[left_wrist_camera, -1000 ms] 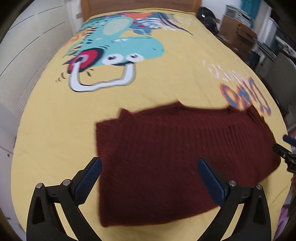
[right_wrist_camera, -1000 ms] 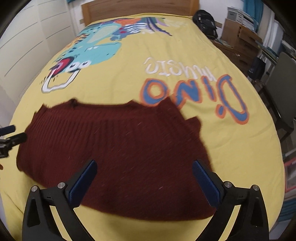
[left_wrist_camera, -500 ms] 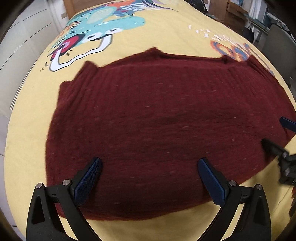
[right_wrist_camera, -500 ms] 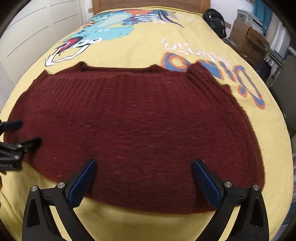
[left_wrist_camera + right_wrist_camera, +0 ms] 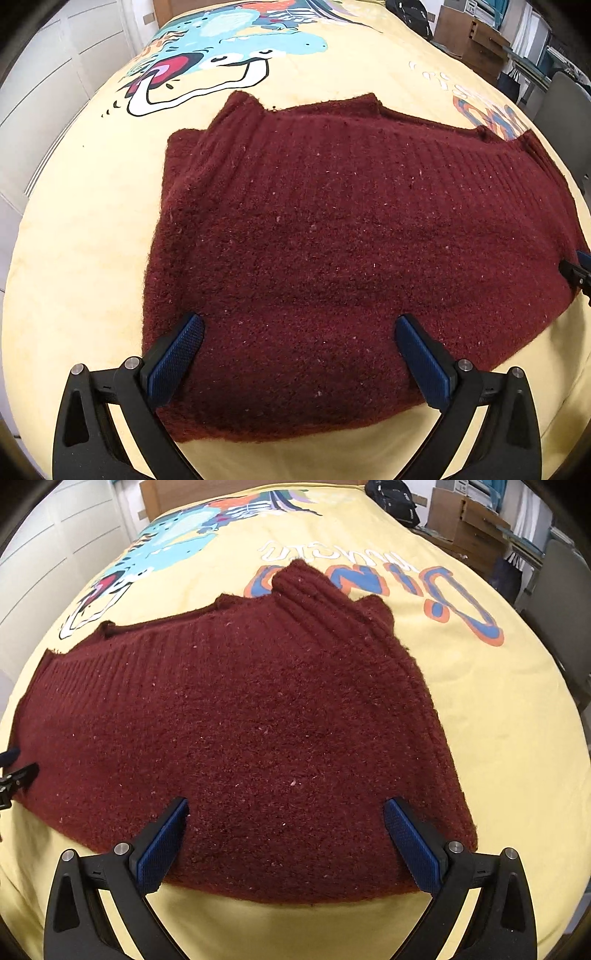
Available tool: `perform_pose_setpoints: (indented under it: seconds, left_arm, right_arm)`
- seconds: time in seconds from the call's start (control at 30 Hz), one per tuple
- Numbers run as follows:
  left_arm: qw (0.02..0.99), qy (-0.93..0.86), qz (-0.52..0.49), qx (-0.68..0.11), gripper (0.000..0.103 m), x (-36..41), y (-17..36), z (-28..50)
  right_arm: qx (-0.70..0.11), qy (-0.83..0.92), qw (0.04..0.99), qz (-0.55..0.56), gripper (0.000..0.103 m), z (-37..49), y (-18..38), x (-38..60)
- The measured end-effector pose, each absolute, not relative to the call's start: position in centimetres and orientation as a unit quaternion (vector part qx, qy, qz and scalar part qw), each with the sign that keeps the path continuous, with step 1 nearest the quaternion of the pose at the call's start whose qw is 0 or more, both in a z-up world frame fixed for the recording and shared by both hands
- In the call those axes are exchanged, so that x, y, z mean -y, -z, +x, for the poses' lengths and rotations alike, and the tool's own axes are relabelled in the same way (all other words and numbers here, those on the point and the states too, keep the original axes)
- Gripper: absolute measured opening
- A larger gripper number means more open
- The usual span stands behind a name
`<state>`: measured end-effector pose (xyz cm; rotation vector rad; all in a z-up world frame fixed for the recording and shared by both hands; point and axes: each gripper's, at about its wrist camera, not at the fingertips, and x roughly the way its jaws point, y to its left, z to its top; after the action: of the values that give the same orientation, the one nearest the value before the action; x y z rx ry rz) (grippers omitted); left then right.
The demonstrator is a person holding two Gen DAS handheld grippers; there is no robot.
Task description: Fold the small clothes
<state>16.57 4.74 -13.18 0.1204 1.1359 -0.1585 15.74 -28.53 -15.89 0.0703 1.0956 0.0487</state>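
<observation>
A dark red knitted sweater (image 5: 351, 251) lies spread on the yellow bedspread (image 5: 81, 258). My left gripper (image 5: 299, 354) is open, its blue pads low over the sweater's near hem at its left part. The sweater also shows in the right wrist view (image 5: 258, 738). My right gripper (image 5: 286, 834) is open over the near hem at the right part. Each gripper's tip shows at the edge of the other's view: the right one (image 5: 576, 271) and the left one (image 5: 14, 771). Ribbed folded parts rise at the far edge (image 5: 314, 590).
The bedspread carries a dinosaur print (image 5: 221, 59) and coloured lettering (image 5: 424, 587). White wardrobe doors (image 5: 44, 81) stand left of the bed. A black bag (image 5: 391, 502), cardboard boxes (image 5: 469, 520) and a chair (image 5: 561, 602) stand on the right side.
Both grippers have come down and closer to the sweater's near hem; the sweater now fills more of both views. Both stay open.
</observation>
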Motion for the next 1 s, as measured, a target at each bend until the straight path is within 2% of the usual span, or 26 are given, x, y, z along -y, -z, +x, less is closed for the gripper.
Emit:
perform_pose_setpoints:
  seconds: [0.23,0.43,0.6,0.87,1.0]
  left_arm:
    - [0.824,0.1,0.036,-0.557,0.102,-5.2,10.6,15.9]
    - [0.827,0.079,-0.014,-0.556,0.102,-10.0,8.1,16.5]
    - [0.809,0.066,-0.057,-0.582,0.102,-13.2,10.3,17.0]
    - [0.774,0.087,-0.131,-0.613,0.102,-13.7,14.5,18.4]
    - [0.771,0.103,-0.117,-0.617,0.102,-12.7,15.0,19.1]
  right_arm:
    - [-0.506,-0.032,0.861,0.026,0.102,14.0,12.1,27.0]
    - [-0.508,-0.05,0.859,0.04,0.102,12.5,10.5,26.9]
    - [-0.516,-0.041,0.855,0.038,0.102,11.2,10.8,27.1]
    - [-0.536,-0.014,0.844,0.019,0.102,9.9,11.3,28.2]
    - [-0.537,-0.014,0.843,0.033,0.102,9.8,11.4,28.9]
